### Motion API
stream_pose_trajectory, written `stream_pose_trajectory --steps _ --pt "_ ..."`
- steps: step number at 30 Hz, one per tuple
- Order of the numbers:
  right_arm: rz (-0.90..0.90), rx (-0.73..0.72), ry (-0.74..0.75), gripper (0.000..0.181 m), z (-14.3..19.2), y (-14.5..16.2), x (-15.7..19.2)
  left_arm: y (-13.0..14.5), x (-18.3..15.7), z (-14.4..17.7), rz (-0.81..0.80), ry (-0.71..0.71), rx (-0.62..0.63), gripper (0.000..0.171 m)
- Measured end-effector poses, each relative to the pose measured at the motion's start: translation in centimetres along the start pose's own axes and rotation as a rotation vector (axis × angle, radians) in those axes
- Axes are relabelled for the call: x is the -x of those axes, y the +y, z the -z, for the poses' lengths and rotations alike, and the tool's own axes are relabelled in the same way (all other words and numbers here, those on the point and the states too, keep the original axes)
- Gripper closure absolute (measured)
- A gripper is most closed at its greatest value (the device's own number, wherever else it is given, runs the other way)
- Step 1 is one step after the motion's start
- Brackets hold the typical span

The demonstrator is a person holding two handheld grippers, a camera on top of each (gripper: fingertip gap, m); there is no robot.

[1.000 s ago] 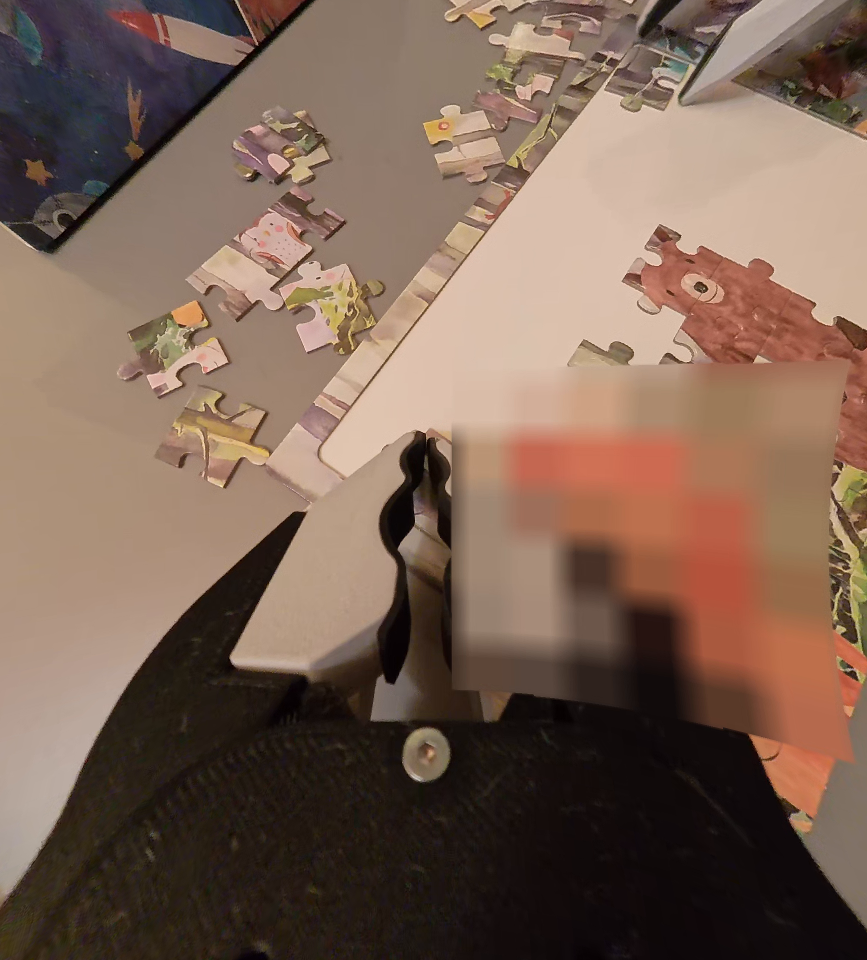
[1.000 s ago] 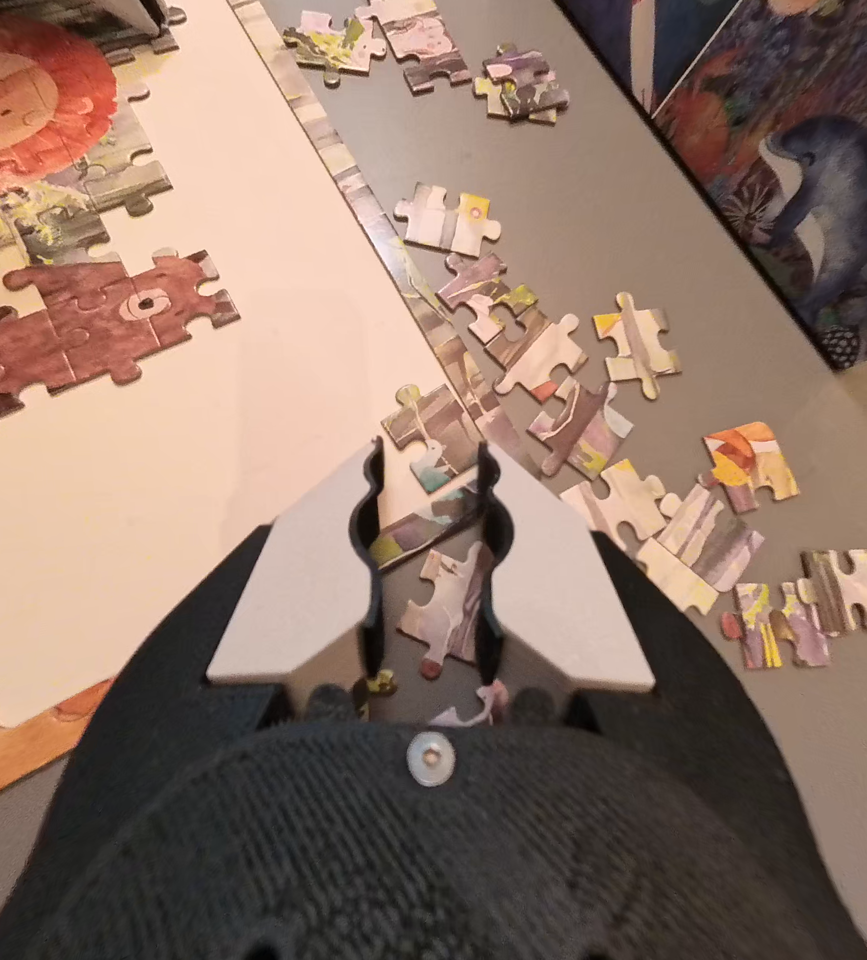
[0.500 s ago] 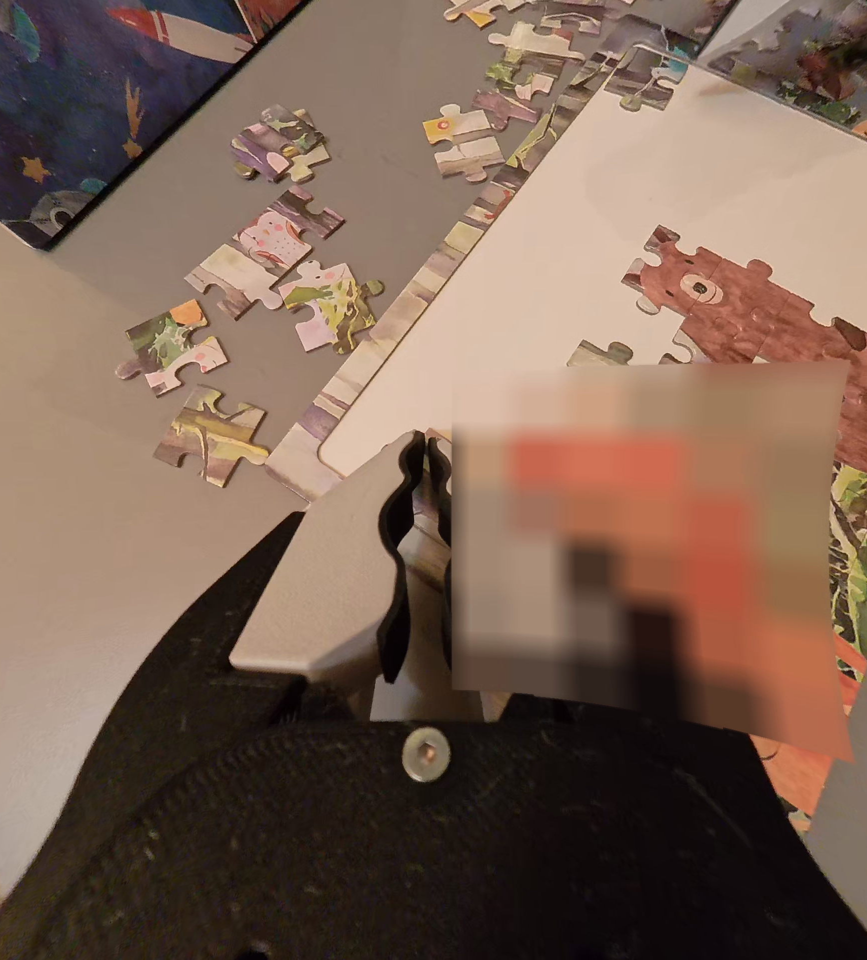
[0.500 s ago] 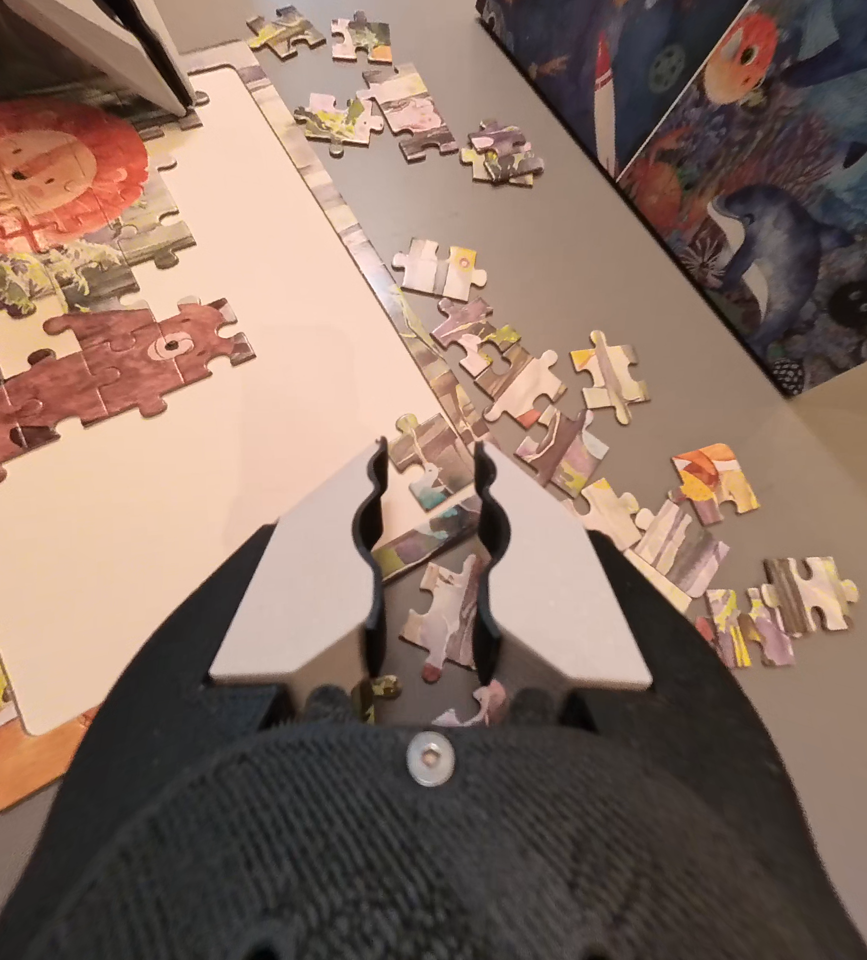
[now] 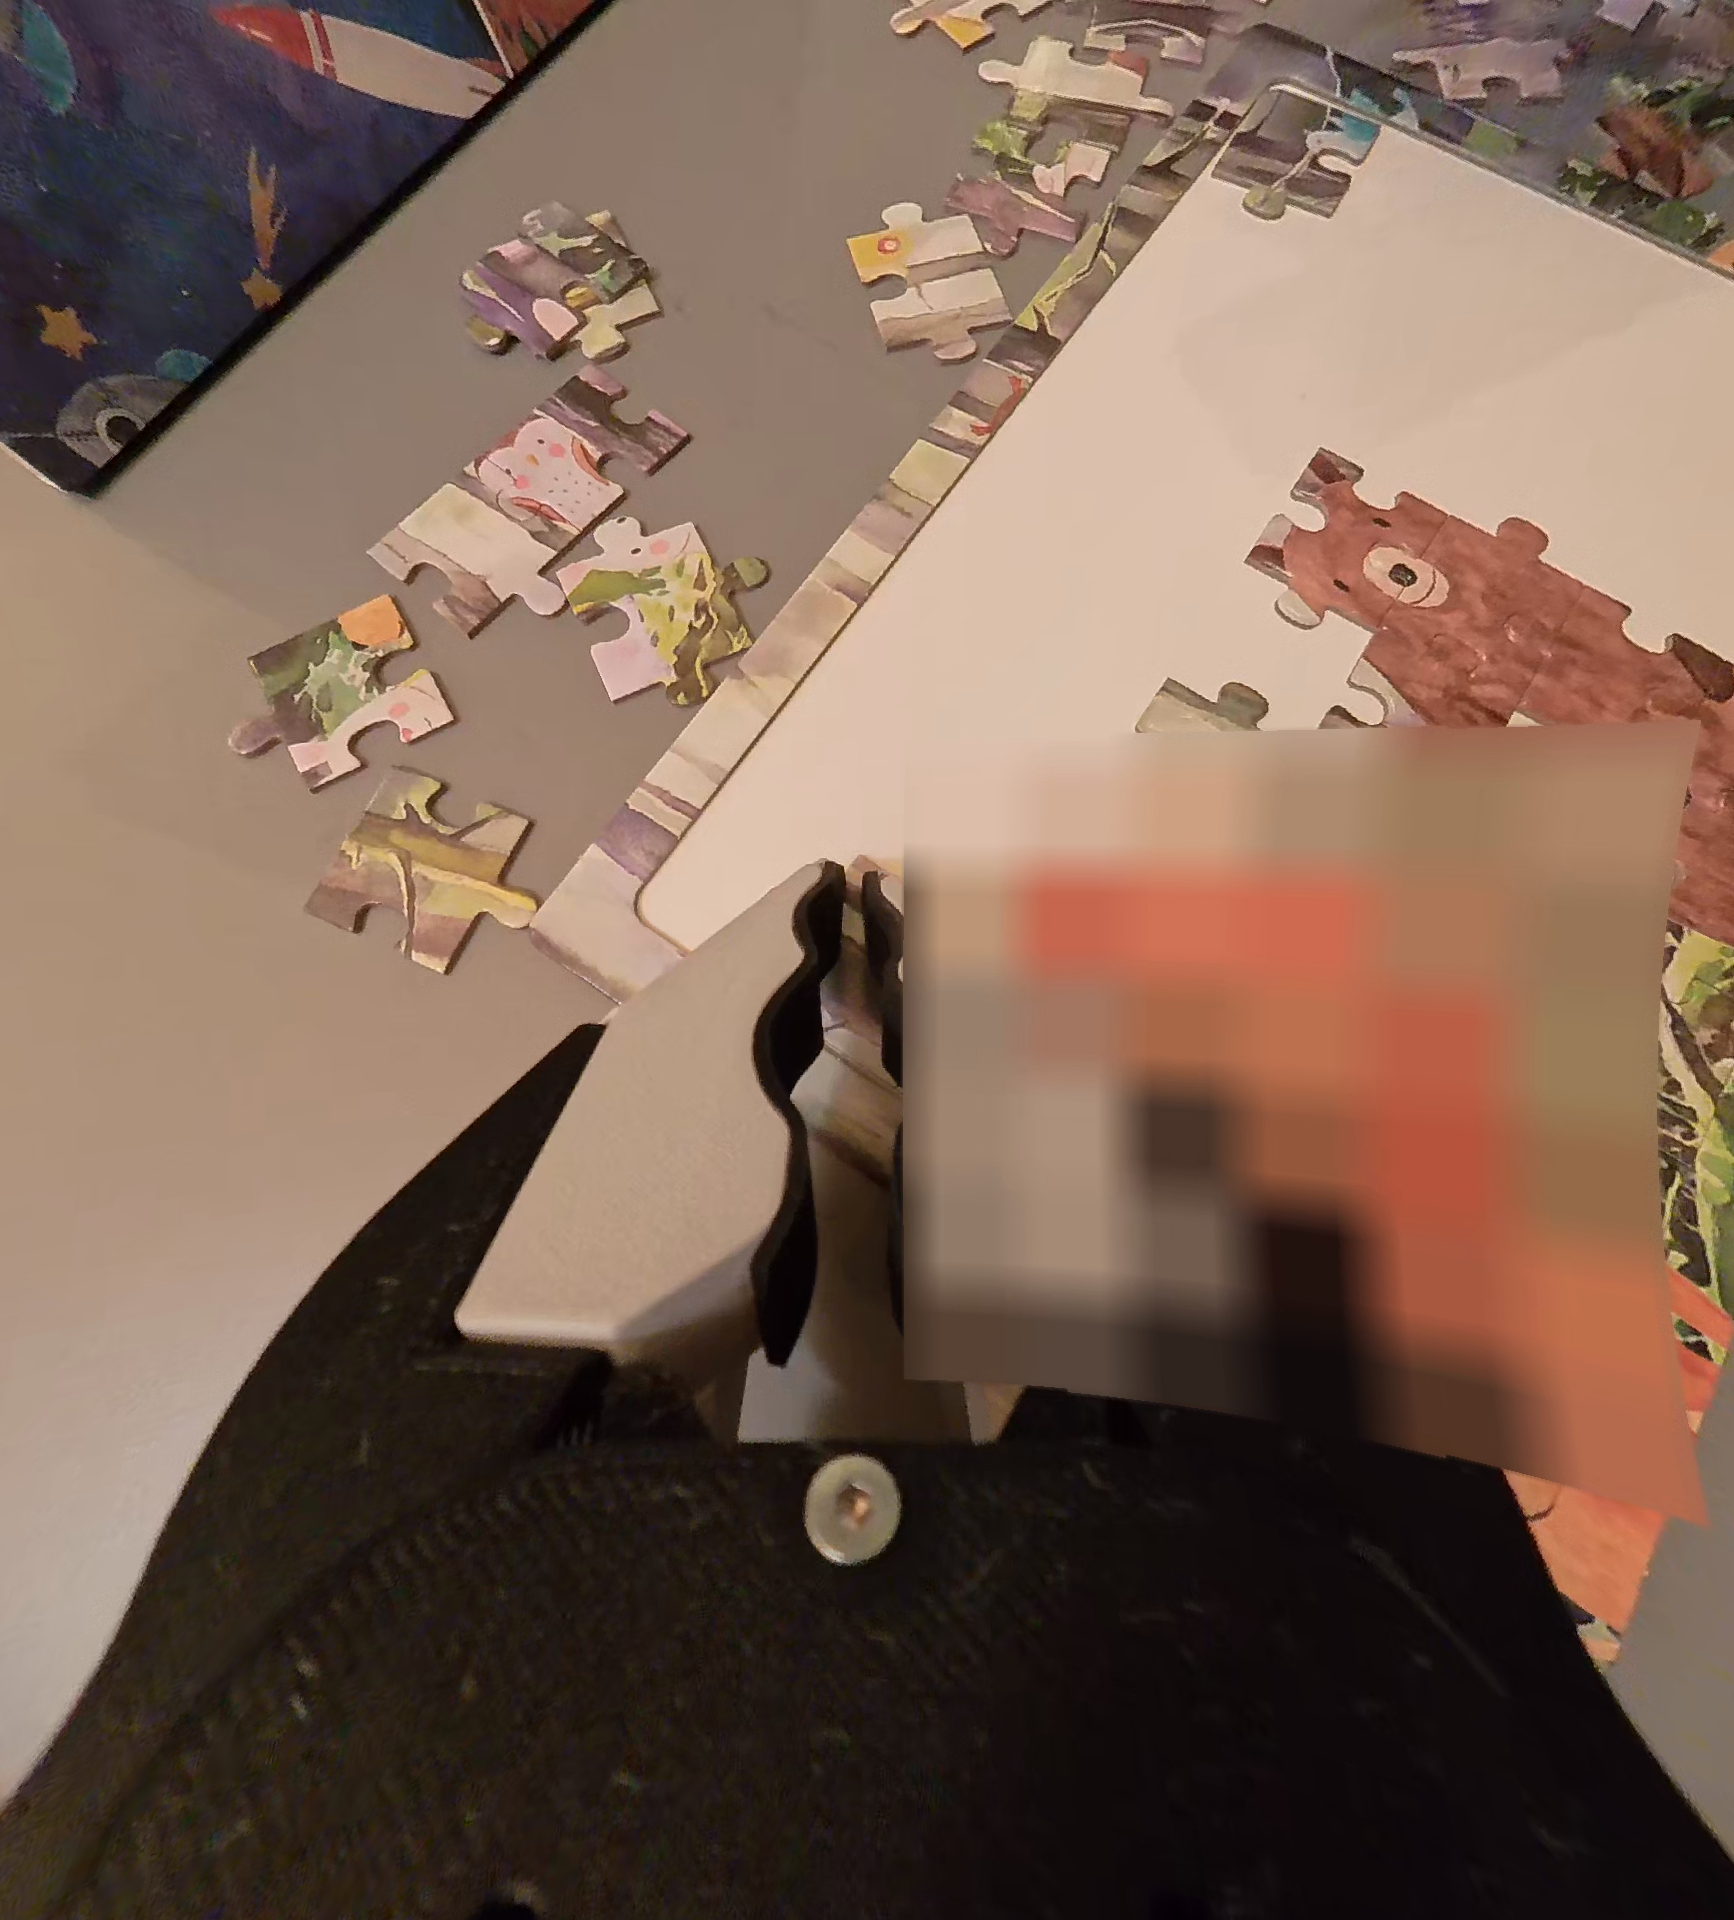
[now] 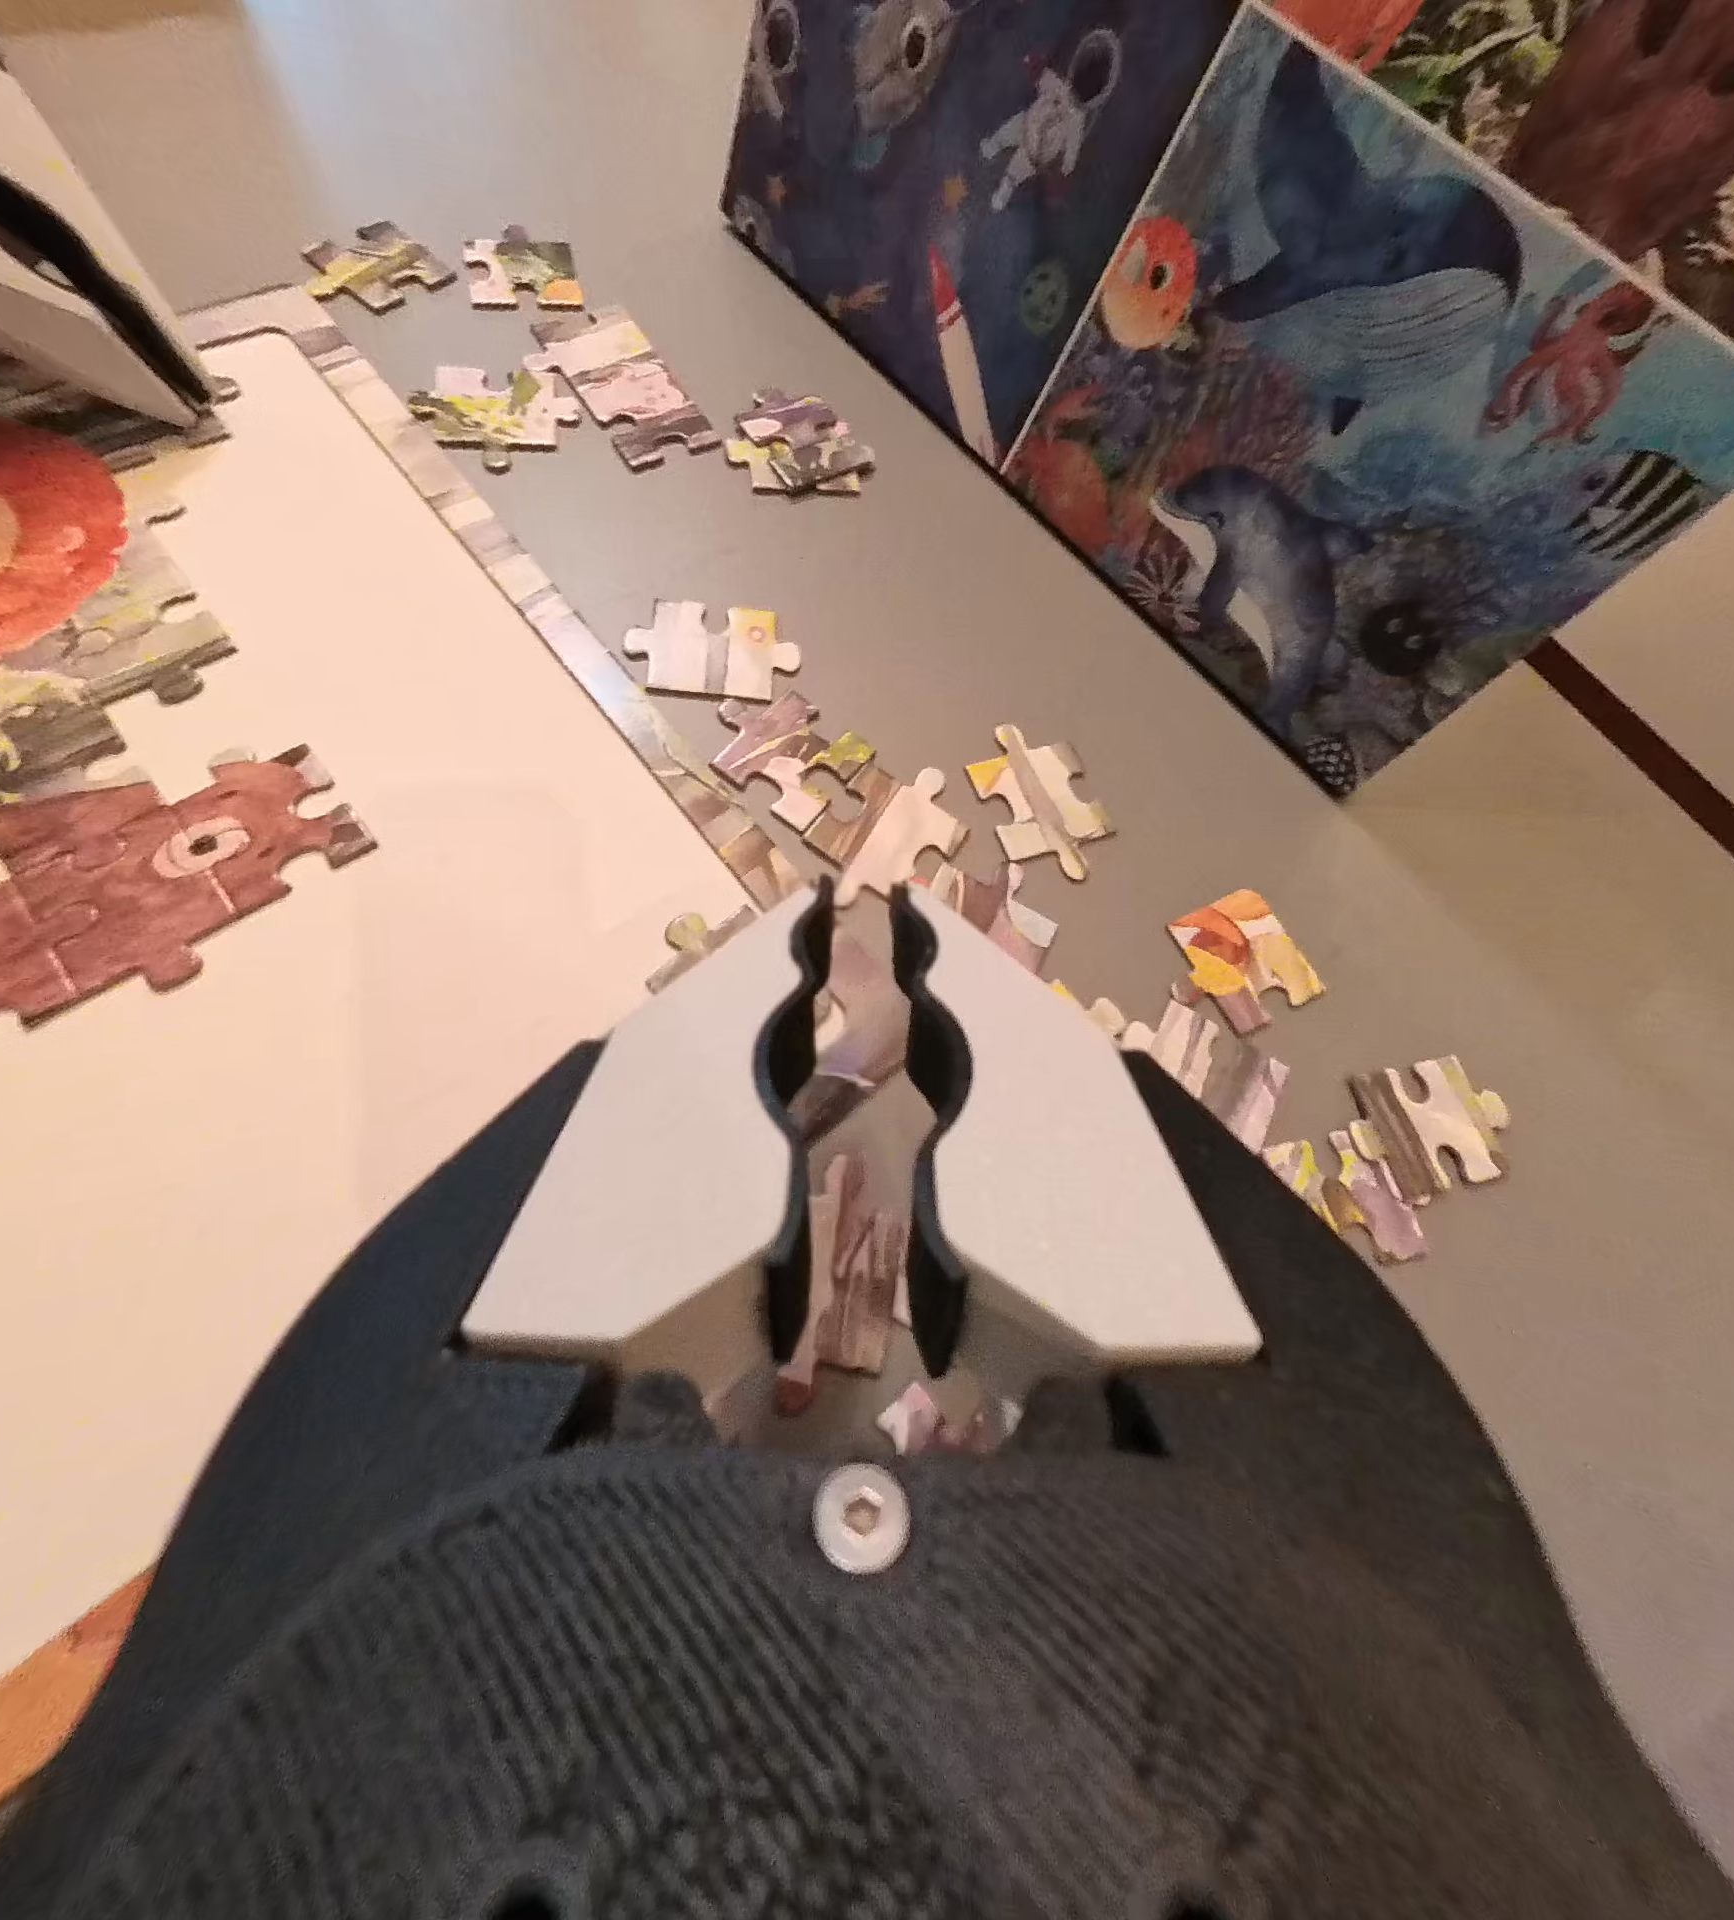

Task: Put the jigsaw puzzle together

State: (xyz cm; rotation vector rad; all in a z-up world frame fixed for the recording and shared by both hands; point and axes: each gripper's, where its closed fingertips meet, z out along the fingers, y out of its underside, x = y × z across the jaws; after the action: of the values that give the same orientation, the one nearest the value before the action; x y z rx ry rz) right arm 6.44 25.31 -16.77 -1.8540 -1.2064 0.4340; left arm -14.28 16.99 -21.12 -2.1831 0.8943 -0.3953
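The puzzle tray [image 6: 395, 748] has a white base with a brown bear [image 6: 115, 883] and a red lion [image 6: 1, 561] assembled on it. It also shows in the left wrist view [image 5: 1310, 364], with the bear [image 5: 1528, 655]. My right gripper [image 6: 863, 899] is shut on a purple-grey puzzle piece [image 6: 847, 1278], held edge-on between the jaws above the loose pieces by the tray's right border. My left gripper [image 5: 847, 878] is shut, its tips at the tray's near corner; a mosaic patch hides its right finger. The left gripper also shows at the top left of the right wrist view [image 6: 63, 301].
Several loose pieces [image 6: 1039, 805] lie on the grey table right of the tray; more lie left of it in the left wrist view [image 5: 572, 540]. Picture-covered puzzle boxes [image 6: 1362, 416] stand at the far right, and one shows in the left wrist view [image 5: 115, 208]. Some 25 cm of space lies between my two pairs of fingers.
My right gripper has narrowed from wide open onto the purple-grey piece and tilted up and away from the table. My left gripper has stayed still.
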Motion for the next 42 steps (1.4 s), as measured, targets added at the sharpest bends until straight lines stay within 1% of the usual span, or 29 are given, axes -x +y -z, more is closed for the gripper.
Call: stream_pose_trajectory --steps 4,12,16,20,22,27,29,32,36,39,42 --pt "0.031 0.048 0.065 0.177 -0.9 0.5 -0.3 0.0 0.0 0.0 0.001 0.001 0.002 0.168" --pt "0.098 0.102 -0.007 0.179 -3.2 0.7 2.8 0.0 0.0 0.0 0.005 0.004 0.003 0.168" --pt "0.158 0.186 0.029 0.178 -3.8 2.0 2.6 0.0 0.0 0.0 0.006 0.004 0.003 0.167" --pt "0.174 0.204 0.065 0.176 -3.4 2.3 1.9 0.0 0.0 0.0 0.008 0.005 0.003 0.167" --pt "0.162 0.198 0.051 0.175 -3.2 2.3 1.9 0.1 0.0 0.0 0.008 0.006 0.004 0.167" --pt "0.149 0.126 0.024 0.172 -2.6 1.1 2.2 0.1 0.0 0.0 0.009 0.006 0.004 0.167" --pt "0.138 0.099 -0.011 0.168 -2.1 0.7 2.4 0.1 0.0 -0.1 0.009 0.006 0.004 0.167" --pt "0.140 0.125 -0.100 0.165 -1.3 1.9 3.3 0.1 0.0 0.0 0.009 0.006 0.004 0.167" --pt "0.129 0.177 -0.102 0.159 -0.9 3.5 2.5 0.1 0.0 0.0 0.011 0.007 0.004 0.166" --pt "0.108 0.178 -0.114 0.157 -1.0 3.9 2.4 0.1 0.0 0.0 0.008 0.005 0.004 0.167" --pt "0.107 0.182 -0.086 0.156 -1.1 3.9 2.0 0.1 0.0 0.0 0.007 0.004 0.003 0.167"
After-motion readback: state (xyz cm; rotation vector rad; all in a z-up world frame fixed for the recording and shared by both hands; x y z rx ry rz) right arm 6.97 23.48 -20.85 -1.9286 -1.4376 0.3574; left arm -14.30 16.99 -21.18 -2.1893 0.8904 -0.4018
